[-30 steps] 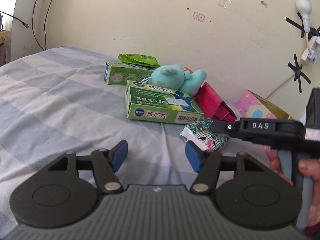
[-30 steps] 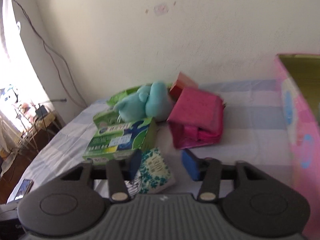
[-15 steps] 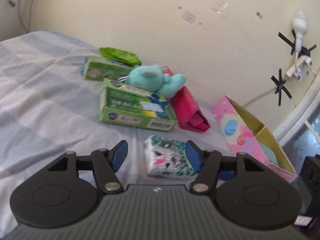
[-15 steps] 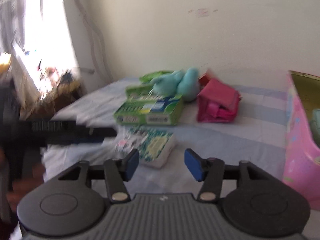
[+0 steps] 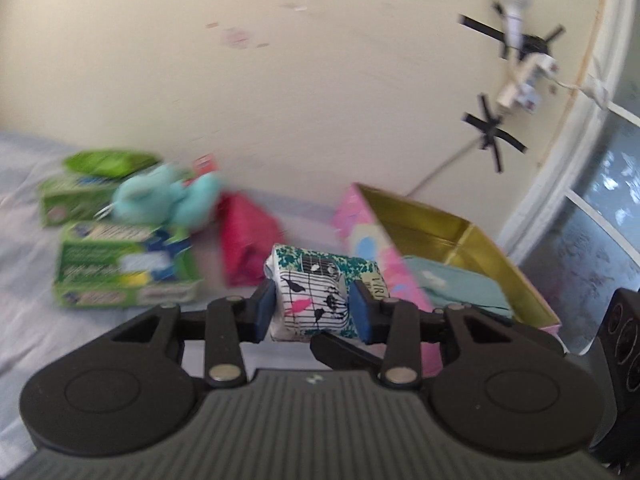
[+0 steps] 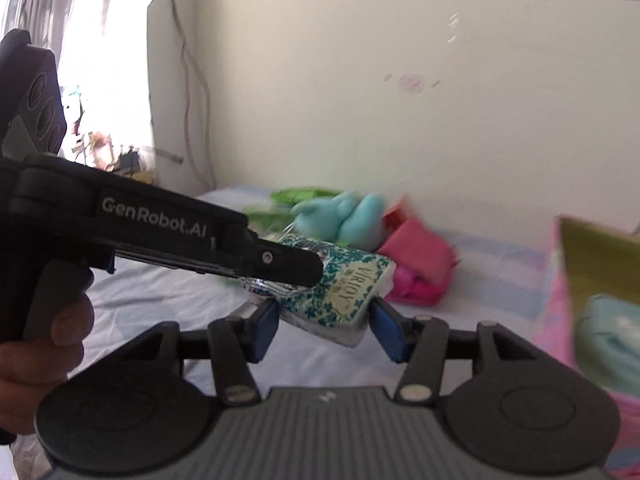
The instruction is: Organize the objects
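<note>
Left tongs point(image 5: 312, 312) are clamped on the tissue pack point(image 5: 320, 292), one blue pad on each short side, pack lifted clear of the bed point(image 5: 24, 320). In the right wrist view the same pack point(image 6: 344, 280) hangs at the tip of the left tool, just in front of the right tongs point(image 6: 324, 330). Those are closing, with the pack's lower edge between the pads, but I see no pad pressing on it, so I read the right as empty.

Handling, my judgement: soft plastic-wrapped tissues, light, squashy, nothing fragile. The film looks slick and the wrap gives under the pads, so a grip across the middle of the short sides is safest. The crinkled sealed end would likely slip or tear.

Looks: small rectangular pack, white with a teal leaf pattern, black birdcage bars, black birds and a pink bird. A cream oval label with lettering sits on one face.

Where: at 12 o'clock of the left tongs. The open pink box point(image 5: 440, 248) with a gold inside is at 1–2 o'clock, already holding a pale blue item. The green boxes point(image 5: 124, 272), teal plush toy point(image 5: 160, 200) and red pouch point(image 5: 248, 240) sit at 10–11 o'clock; all blurred.
</note>
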A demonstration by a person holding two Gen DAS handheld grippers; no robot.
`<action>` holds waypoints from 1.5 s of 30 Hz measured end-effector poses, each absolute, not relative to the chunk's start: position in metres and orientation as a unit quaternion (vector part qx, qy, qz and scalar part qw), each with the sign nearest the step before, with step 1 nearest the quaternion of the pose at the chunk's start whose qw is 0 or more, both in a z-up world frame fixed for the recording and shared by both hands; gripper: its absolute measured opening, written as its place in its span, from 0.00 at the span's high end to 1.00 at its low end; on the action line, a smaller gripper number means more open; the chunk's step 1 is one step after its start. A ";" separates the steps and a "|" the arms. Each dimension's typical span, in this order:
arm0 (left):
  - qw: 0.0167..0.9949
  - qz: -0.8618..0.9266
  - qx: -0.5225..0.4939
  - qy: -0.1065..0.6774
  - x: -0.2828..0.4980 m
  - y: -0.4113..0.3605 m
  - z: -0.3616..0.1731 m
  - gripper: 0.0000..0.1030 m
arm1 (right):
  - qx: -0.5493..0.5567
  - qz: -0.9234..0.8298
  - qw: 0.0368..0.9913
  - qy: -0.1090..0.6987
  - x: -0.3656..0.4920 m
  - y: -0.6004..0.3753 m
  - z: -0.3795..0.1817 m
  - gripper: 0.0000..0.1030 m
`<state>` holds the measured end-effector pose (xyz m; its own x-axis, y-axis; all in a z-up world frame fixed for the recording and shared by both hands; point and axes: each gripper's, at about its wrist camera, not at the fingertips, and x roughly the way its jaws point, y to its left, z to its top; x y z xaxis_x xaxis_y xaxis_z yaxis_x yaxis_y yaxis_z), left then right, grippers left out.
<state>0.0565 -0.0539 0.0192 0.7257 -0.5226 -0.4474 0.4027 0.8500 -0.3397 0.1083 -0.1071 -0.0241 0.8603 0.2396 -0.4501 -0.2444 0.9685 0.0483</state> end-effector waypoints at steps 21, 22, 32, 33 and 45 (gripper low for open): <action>0.935 -0.247 -0.018 0.254 0.130 -0.218 0.022 0.47 | 0.056 -0.059 0.965 0.249 0.121 -0.344 0.011 0.40; 0.935 -0.248 -0.018 0.253 0.124 -0.213 0.022 0.47 | 0.062 -0.058 0.967 0.239 0.114 -0.343 0.012 0.40; 0.936 -0.223 -0.019 0.272 0.064 -0.116 0.003 0.47 | 0.077 0.019 0.979 0.187 0.079 -0.281 0.043 0.42; 0.939 -0.207 -0.020 0.274 0.062 -0.097 0.001 0.47 | 0.078 0.033 0.979 0.184 0.077 -0.268 0.046 0.42; 0.931 -0.031 -0.163 0.324 0.149 0.092 -0.030 0.47 | 0.122 0.181 0.919 0.330 0.188 -0.107 -0.022 0.63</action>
<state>0.1494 0.0916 -0.0298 0.7880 -0.1634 -0.5936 -0.0473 0.9452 -0.3230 0.1880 -0.1071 -0.0225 0.7173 0.4125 -0.5616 -0.2520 0.9050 0.3428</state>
